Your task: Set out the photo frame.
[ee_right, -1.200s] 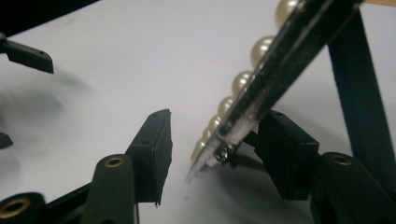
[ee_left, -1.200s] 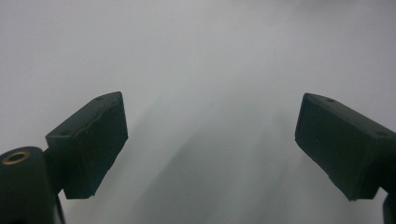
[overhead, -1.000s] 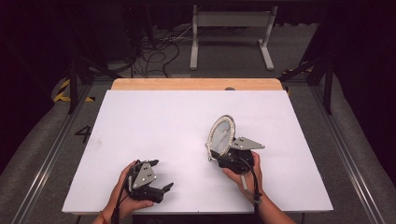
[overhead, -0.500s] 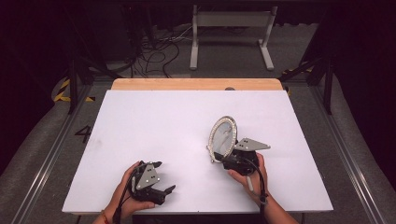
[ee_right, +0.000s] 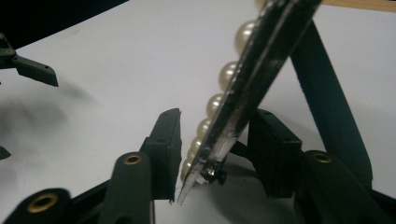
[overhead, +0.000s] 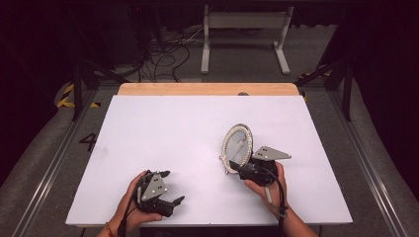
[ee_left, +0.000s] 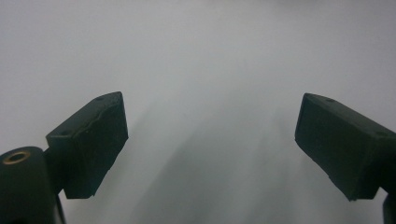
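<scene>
Fingers (ee_right: 275,154) flank one pearl-rimmed mirror (overhead: 237,145).

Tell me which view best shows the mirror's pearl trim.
The right gripper view: the pearls on the mirror are large and sharp, edge-on between the jaws. The high view shows the whole oval mirror, its beads tiny.

A white table (overhead: 163,128) with a wooden far edge (overhead: 207,89); beyond it, floor cables (overhead: 163,52) and a metal stand (overhead: 244,29).
</scene>
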A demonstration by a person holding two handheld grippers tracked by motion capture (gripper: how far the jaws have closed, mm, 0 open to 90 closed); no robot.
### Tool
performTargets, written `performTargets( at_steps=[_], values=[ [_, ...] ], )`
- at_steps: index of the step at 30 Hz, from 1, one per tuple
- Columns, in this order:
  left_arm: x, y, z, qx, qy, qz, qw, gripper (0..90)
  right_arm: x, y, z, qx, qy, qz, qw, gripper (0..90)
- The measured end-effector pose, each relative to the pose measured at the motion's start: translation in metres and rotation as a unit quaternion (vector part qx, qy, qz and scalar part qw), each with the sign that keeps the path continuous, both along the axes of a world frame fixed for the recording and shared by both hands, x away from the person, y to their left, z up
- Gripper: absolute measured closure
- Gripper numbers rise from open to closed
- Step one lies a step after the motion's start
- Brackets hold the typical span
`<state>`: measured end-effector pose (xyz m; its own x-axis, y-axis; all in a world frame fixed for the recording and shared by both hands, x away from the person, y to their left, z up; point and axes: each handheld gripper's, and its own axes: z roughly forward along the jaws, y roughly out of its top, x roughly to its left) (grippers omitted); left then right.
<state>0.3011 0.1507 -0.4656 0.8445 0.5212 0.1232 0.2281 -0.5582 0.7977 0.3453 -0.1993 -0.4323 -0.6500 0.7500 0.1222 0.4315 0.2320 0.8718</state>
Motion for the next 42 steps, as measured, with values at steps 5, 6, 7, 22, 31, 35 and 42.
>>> performTargets(
  at_steps=[5, 6, 7, 22, 31, 35, 42],
  values=[
    [0.001, 0.0, 0.0, -0.001, 0.002, 0.003, 1.0, 9.9, 0.001, 0.0, 0.002, 0.006, -0.004, -0.006, 1.0, 59.6],
    [0.001, 0.0, 0.0, 0.001, 0.003, 0.003, 1.0, 9.9, 0.001, 0.0, 0.002, 0.007, -0.004, 0.001, 1.0, 62.7],
    [0.001, -0.001, 0.0, 0.001, 0.003, 0.003, 1.0, 9.9, 0.001, 0.001, 0.002, 0.004, -0.006, 0.003, 1.0, 63.1],
    [0.003, -0.001, 0.0, 0.005, 0.004, 0.009, 0.9999, 9.6, 0.005, -0.007, 0.002, 0.018, 0.007, 0.022, 0.9996, 72.9],
    [0.008, -0.005, 0.007, -0.005, -0.004, 0.013, 0.9999, 9.6, 0.01, -0.014, 0.003, 0.03, 0.028, 0.049, 0.9979, 76.4],
    [0.017, -0.013, 0.014, -0.014, -0.002, 0.006, 0.9999, 9.7, 0.012, -0.015, 0.003, 0.037, 0.033, 0.066, 0.9966, 77.3],
    [0.045, -0.04, 0.03, -0.03, 0.001, -0.012, 0.9995, 10.6, 0.012, -0.014, 0.004, 0.036, 0.036, 0.062, 0.9967, 74.0]
  ],
)
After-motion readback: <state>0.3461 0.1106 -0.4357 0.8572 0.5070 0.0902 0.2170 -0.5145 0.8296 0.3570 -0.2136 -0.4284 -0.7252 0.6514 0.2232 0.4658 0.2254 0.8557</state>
